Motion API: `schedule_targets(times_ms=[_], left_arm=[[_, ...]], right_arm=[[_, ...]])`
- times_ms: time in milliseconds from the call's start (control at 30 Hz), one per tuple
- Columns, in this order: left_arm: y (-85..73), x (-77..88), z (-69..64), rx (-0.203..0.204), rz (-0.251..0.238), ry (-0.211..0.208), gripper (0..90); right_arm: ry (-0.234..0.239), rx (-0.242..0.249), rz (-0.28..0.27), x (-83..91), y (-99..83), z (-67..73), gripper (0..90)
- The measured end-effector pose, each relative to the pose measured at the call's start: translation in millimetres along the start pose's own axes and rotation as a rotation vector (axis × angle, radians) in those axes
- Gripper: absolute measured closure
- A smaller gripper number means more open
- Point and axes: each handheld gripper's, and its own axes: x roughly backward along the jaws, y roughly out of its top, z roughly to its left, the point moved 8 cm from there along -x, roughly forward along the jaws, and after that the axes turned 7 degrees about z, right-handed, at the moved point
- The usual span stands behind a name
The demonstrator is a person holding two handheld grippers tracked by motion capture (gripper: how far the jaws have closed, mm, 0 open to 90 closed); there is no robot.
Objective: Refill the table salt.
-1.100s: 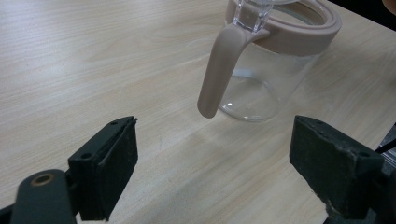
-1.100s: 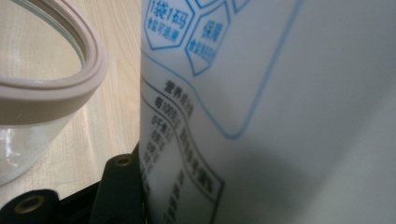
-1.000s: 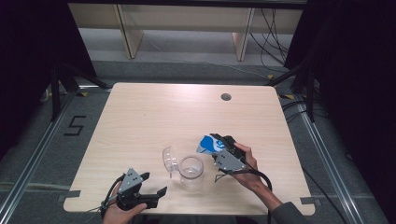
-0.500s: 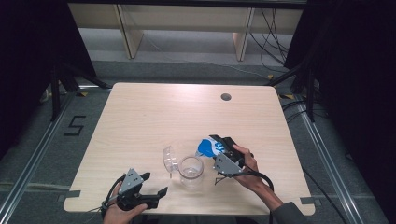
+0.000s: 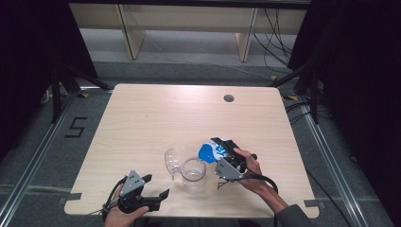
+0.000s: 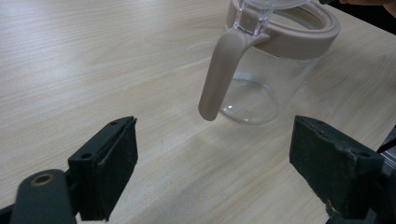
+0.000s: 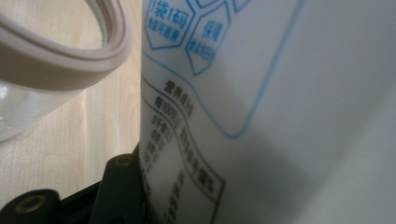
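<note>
A person works at a pale wooden worktop [image 5: 156, 118] with a hand-held gripper in each hand. The right hand-held gripper [image 5: 218, 152] grasps a white-and-blue pouch [image 5: 208, 152], tilted with its blue end at the rim of a clear jug [image 5: 193, 170] that stands near the front edge of the worktop. In the right gripper view the pouch [image 7: 261, 107] sits close against one black jaw, its printed panel facing the camera, with the jug's beige rim [image 7: 60, 65] just beside it at the left. The jug's lid [image 5: 171, 161] stands open, hinged back on the side away from the pouch.

The left hand-held gripper [image 5: 158, 189] rests at the front left corner of the worktop, well apart from the jug, its jaws released and holding nothing. The left gripper view looks between those spread jaws at bare wood, with the jug [image 6: 271, 70] beyond, its beige handle [image 6: 219, 79] pointing down toward the camera.

A round cable hole [image 5: 229, 98] marks the far side of the worktop.
</note>
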Motion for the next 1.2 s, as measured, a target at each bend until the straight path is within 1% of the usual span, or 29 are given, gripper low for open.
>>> schedule_targets(times_ms=[33, 67, 100, 167, 200, 233, 300, 333, 367, 400, 433, 500, 533, 700, 733, 767, 800, 833, 900, 1100, 1133, 1200], left_arm=[[0.8, -0.6, -1.3, 0.014, -0.010, -0.002, 14.9], [0.6, -0.6, -1.0, 0.004, -0.007, -0.006, 15.0], [0.7, -0.6, -1.0, 0.001, -0.008, -0.007, 15.0], [0.2, -0.2, -0.5, -0.006, -0.002, -0.005, 14.9], [-0.2, 0.3, 0.0, -0.012, 0.004, 0.000, 15.0], [-0.5, 0.4, 0.4, -0.016, 0.009, 0.001, 14.9], [-0.4, 0.1, 0.1, -0.010, 0.006, 0.004, 14.9], [-0.5, 0.1, 0.2, -0.016, 0.007, 0.004, 15.0], [-0.5, -0.4, 0.3, -0.019, 0.007, 0.001, 15.0], [0.2, -1.6, -0.7, -0.004, -0.002, 0.000, 15.0], [-0.5, -1.7, -0.2, -0.015, 0.008, -0.005, 15.0], [-0.7, -2.2, -0.7, -0.013, 0.008, -0.001, 14.9], [-0.7, -2.3, -0.9, -0.012, 0.007, -0.002, 14.9], [-0.8, -2.1, -0.6, -0.013, 0.007, -0.002, 15.0], [-0.8, -2.1, -0.8, -0.013, 0.008, -0.003, 15.0], [-0.9, -2.2, -0.9, -0.013, 0.008, -0.003, 15.0], [-1.0, -2.2, -1.0, -0.013, 0.009, -0.003, 15.0], [-1.0, -2.2, -1.0, -0.013, 0.009, -0.002, 15.0], [-1.2, -2.1, -1.2, -0.015, 0.010, -0.002, 15.0], [-1.4, -2.1, -1.7, -0.018, 0.012, -0.006, 15.0], [-1.0, -2.6, -2.2, -0.011, 0.006, -0.002, 15.0], [-1.7, -2.9, -2.3, -0.019, 0.014, -0.008, 15.0]], right_arm=[[0.007, -0.010, 0.014, 1.1, -0.5, 1.7, 49.5], [0.001, 0.030, 0.012, 0.6, -0.2, 0.1, 49.4], [-0.002, 0.015, 0.015, 0.5, -0.7, 1.3, 49.4], [-0.001, 0.029, 0.011, 0.5, 0.1, 1.2, 49.4], [-0.004, 0.053, 0.006, 0.5, 1.2, 0.1, 49.4], [-0.002, 0.030, 0.015, 1.1, 0.6, 1.9, 49.4], [-0.006, 0.045, 0.008, 1.1, 2.0, 1.8, 49.4], [-0.004, 0.036, 0.008, 1.3, 2.2, 2.9, 49.5], [-0.006, 0.052, 0.012, 1.6, 2.5, 2.5, 49.4], [-0.006, 0.052, 0.012, 1.6, 2.5, 2.5, 49.4], [-0.021, 0.111, 0.004, 1.6, 4.6, -1.6, 49.5], [-0.019, 0.102, 0.007, 1.9, 4.3, -1.2, 49.5], [-0.013, 0.054, 0.018, 2.5, 2.4, 2.0, 49.5], [-0.017, 0.068, 0.023, 3.6, 2.2, 2.3, 49.5], [-0.028, 0.119, 0.016, 3.4, 3.7, -0.5, 49.5], [-0.023, 0.091, 0.020, 3.4, 2.6, 2.1, 49.4], [-0.023, 0.093, 0.021, 3.5, 2.6, 2.6, 49.5], [-0.029, 0.112, 0.022, 3.7, 2.9, 2.5, 49.7], [-0.028, 0.108, 0.023, 3.7, 2.7, 3.0, 49.6], [-0.031, 0.118, 0.021, 4.4, 2.7, 2.9, 49.7], [-0.031, 0.122, 0.023, 4.4, 2.5, 3.0, 49.7], [-0.036, 0.140, 0.015, 4.1, 2.9, 2.7, 49.7]])
